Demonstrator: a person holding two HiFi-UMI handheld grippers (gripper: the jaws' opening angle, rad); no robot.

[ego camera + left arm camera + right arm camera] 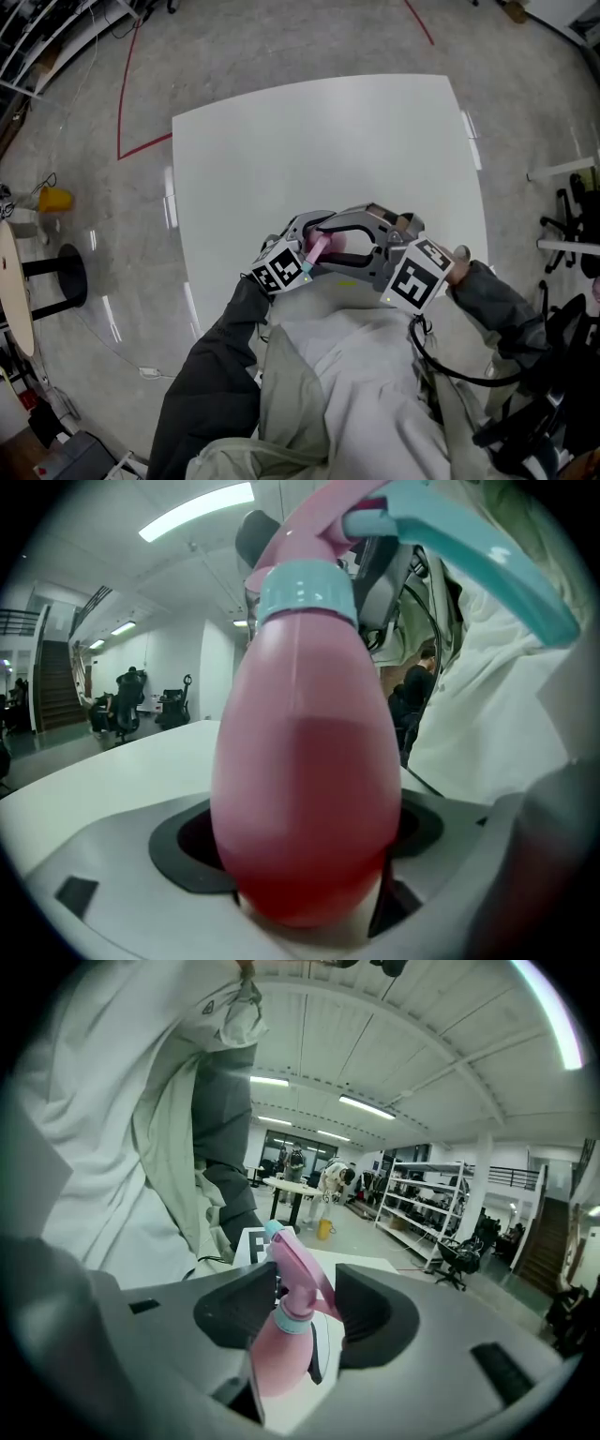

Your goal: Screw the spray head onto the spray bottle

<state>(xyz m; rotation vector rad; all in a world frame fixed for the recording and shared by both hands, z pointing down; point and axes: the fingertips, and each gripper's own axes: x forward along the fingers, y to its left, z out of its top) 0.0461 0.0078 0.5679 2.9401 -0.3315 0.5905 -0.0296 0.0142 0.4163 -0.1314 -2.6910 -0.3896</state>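
Observation:
My left gripper [305, 234] is shut on a pink spray bottle [319, 248], held close to the person's chest above the near edge of the white table [328, 141]. In the left gripper view the bottle's rounded body [305, 799] fills the space between the jaws of the left gripper [305, 841]. A teal collar [300, 592] and a teal trigger [478, 555] sit on top of it. My right gripper [342, 234] meets it from the right. In the right gripper view the pink spray head [298, 1274] stands between the pads of the right gripper [305, 1312], above the collar [292, 1321].
On the floor lie a red tape line [122, 94] and a yellow object [54, 199]. A black stool [70, 272] and a round tabletop [14, 281] stand at the left. Office chairs [572, 225] are at the right, and shelving [422, 1218] stands far off.

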